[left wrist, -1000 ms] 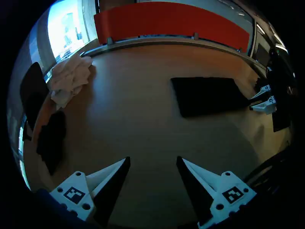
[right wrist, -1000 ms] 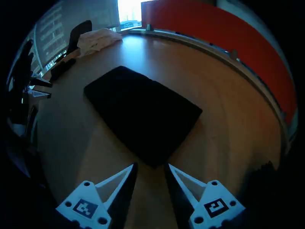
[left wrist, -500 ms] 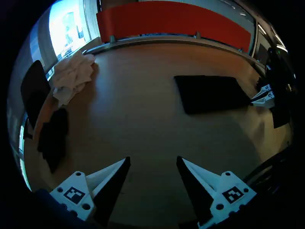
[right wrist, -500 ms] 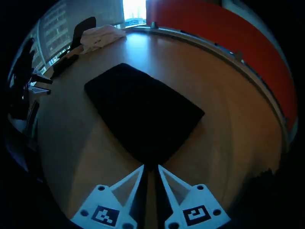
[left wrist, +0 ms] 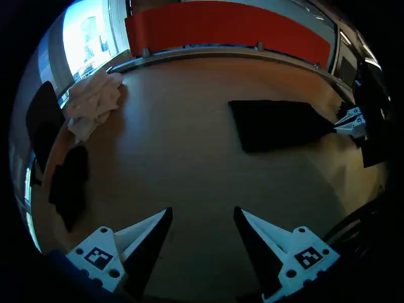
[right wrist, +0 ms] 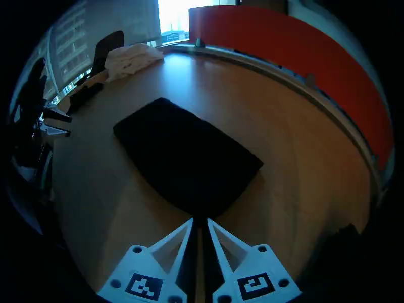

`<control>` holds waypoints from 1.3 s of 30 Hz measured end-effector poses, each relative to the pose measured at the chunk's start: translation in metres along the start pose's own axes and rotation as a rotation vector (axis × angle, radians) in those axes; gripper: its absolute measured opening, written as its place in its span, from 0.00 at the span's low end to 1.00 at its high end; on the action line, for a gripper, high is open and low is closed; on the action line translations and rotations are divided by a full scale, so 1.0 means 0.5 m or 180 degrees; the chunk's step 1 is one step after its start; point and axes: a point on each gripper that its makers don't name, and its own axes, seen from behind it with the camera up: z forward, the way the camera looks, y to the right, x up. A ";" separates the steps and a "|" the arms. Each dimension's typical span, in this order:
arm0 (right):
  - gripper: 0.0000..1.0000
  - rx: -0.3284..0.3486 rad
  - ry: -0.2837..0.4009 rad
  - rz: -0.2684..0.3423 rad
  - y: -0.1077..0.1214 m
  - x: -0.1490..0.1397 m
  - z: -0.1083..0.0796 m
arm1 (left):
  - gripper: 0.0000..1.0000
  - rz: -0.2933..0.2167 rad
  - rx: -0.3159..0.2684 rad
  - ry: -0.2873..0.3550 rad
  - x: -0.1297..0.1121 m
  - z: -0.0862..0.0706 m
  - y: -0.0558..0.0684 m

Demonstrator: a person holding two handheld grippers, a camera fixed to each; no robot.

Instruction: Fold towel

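A black towel (right wrist: 189,156) lies flat on the wooden table (right wrist: 283,126). My right gripper (right wrist: 201,228) is shut on the towel's near corner, which tapers up between the fingers. The left gripper view has the same towel (left wrist: 275,123) at the right, its corner drawn to a point in the right gripper (left wrist: 348,123). My left gripper (left wrist: 202,222) hangs open over bare table, well short of the towel, with nothing between its fingers. It also appears far off at the left of the right gripper view, left gripper (right wrist: 53,121).
A heap of white towels (left wrist: 93,101) sits at the table's far left corner, with a dark folded cloth (left wrist: 68,184) by the left edge. A dark chair (left wrist: 43,121) stands behind them. A red partition (left wrist: 227,25) runs along the far edge.
My right gripper went from open to shut on the towel's near corner and has raised that corner slightly. The left gripper has stayed open in about the same place.
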 end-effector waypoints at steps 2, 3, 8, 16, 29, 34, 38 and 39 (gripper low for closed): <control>0.04 -0.0018 0.0042 0.0002 0.002 0.011 -0.010 | 0.90 0.0006 -0.0005 -0.0002 0.000 -0.001 0.002; 0.04 -0.0030 0.0067 -0.0003 0.004 0.018 -0.016 | 0.90 0.0008 -0.0008 -0.0002 0.000 -0.001 0.003; 0.04 -0.0088 0.0168 -0.0029 0.012 0.046 -0.045 | 0.90 0.0012 -0.0027 -0.0004 0.002 -0.002 0.009; 0.04 -0.0143 0.0276 -0.0091 0.026 0.081 -0.096 | 0.90 0.0030 -0.0055 -0.0002 0.006 -0.006 0.021; 0.04 -0.0173 0.0336 -0.0166 0.040 0.106 -0.132 | 0.90 0.0014 -0.0102 -0.0021 0.005 -0.014 0.037; 0.04 -0.0116 0.0370 -0.0241 0.025 0.132 -0.123 | 0.90 0.0006 -0.0118 -0.0026 0.004 -0.017 0.042; 0.04 -0.0054 0.0404 -0.0326 0.007 0.159 -0.111 | 0.90 -0.0003 -0.0126 -0.0031 0.001 -0.020 0.044; 0.04 -0.0032 0.0414 -0.0351 0.000 0.167 -0.106 | 0.90 -0.0008 -0.0130 -0.0033 0.000 -0.021 0.046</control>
